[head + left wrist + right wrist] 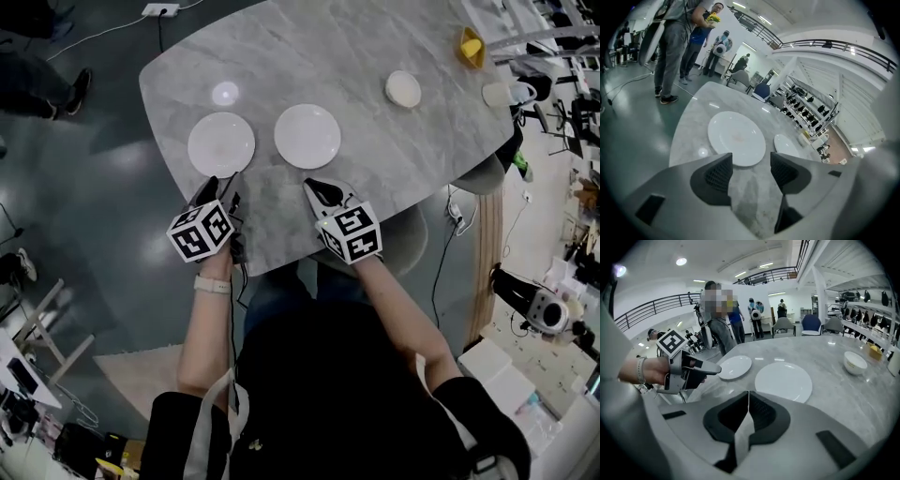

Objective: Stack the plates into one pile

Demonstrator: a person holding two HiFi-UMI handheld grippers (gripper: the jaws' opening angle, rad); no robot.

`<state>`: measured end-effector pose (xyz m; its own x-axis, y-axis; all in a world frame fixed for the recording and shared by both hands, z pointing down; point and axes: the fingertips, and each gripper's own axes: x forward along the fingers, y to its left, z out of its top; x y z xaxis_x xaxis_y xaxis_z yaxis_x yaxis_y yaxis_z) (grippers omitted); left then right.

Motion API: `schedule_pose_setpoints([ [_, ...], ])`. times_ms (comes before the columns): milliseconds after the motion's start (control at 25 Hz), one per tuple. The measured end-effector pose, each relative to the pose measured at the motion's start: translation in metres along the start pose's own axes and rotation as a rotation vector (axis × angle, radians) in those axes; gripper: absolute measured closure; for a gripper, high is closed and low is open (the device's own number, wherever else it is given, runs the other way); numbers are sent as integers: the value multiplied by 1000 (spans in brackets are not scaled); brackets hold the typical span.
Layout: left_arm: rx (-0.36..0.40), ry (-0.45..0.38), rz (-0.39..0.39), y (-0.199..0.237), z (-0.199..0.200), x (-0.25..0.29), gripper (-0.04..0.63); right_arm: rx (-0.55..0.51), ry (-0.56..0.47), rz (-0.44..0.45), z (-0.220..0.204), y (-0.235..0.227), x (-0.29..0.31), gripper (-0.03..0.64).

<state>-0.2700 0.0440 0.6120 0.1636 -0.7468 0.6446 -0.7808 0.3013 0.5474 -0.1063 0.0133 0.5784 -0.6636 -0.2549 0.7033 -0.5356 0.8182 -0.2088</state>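
Note:
Two white plates lie side by side on the grey marble table (375,169): the left plate (221,144) (736,138) (734,367) and the right plate (307,136) (786,146) (783,382). My left gripper (219,182) (751,171) hovers just short of the left plate's near rim, its jaws open with nothing between them. My right gripper (315,187) (748,411) sits just short of the right plate, jaws shut and empty. The left gripper (696,367) also shows in the right gripper view.
A small white bowl (403,89) (855,362) stands farther back on the right. A yellow object (472,47) and a white cup (502,94) sit near the far right edge. People stand beyond the table's left end. A chair (412,239) is tucked under the near edge.

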Motion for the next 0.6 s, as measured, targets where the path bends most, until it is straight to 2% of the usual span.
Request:
schedule_pose_setpoints([
  [320,-40,-48,67,39,11,-8,353,-35,3,75,20,22,41,600],
  [600,-47,-77,93,60,28,-12,353,-46,-1,109,40,41,79,600],
])
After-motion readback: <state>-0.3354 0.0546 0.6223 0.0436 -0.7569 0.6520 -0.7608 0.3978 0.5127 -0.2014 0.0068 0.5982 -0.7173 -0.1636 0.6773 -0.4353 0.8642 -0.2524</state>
